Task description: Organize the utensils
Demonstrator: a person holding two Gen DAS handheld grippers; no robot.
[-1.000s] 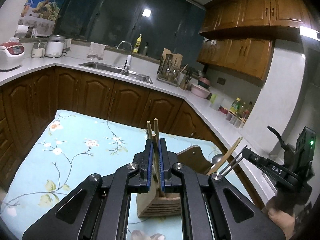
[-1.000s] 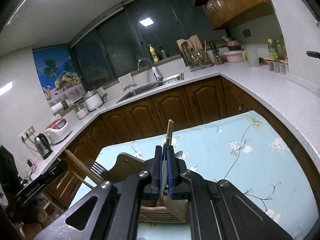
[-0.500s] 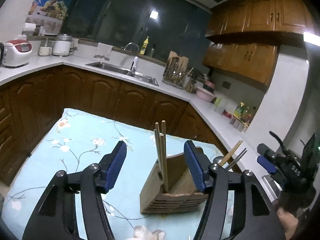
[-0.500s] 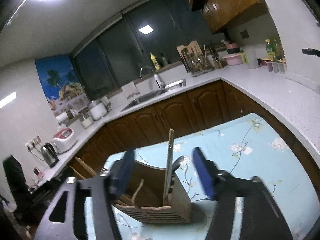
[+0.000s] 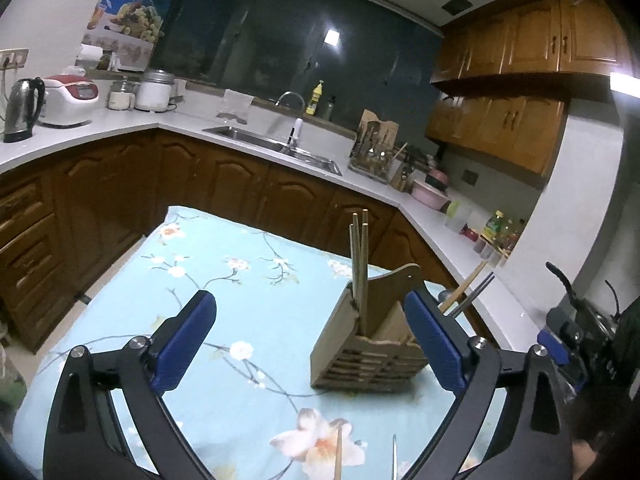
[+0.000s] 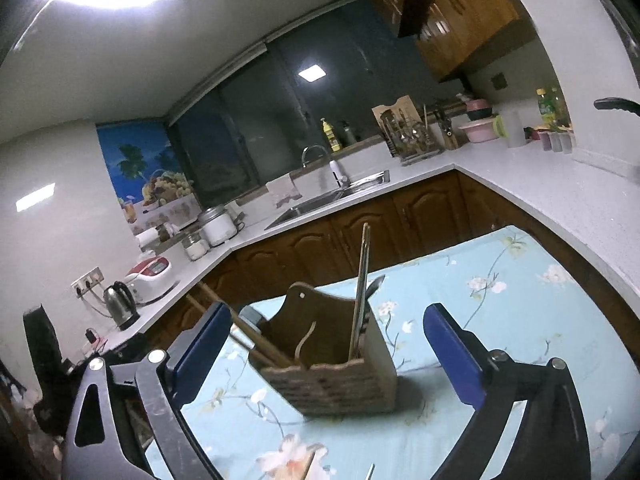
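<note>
A wooden utensil holder (image 5: 370, 352) stands on the floral blue tablecloth (image 5: 224, 280); it also shows in the right wrist view (image 6: 332, 368). Wooden chopsticks (image 5: 358, 264) stand upright in it, seen as thin sticks (image 6: 360, 292) in the right wrist view. More utensil handles (image 5: 466, 290) lean out of its far side, also visible in the right wrist view (image 6: 244, 330). My left gripper (image 5: 310, 334) is open and empty just in front of the holder. My right gripper (image 6: 332, 346) is open and empty, its blue pads either side of the holder.
A chopstick tip (image 5: 337, 452) and a thin metal tip (image 5: 394, 456) lie on the cloth at the bottom edge. Brown cabinets and a white counter with a sink (image 5: 276, 146), kettle (image 5: 22, 108) and rice cooker (image 5: 68, 100) surround the table.
Both grippers were shut on utensils standing in the holder; both have opened wide and pulled back. The chopsticks and the thin utensil stay standing in the holder.
</note>
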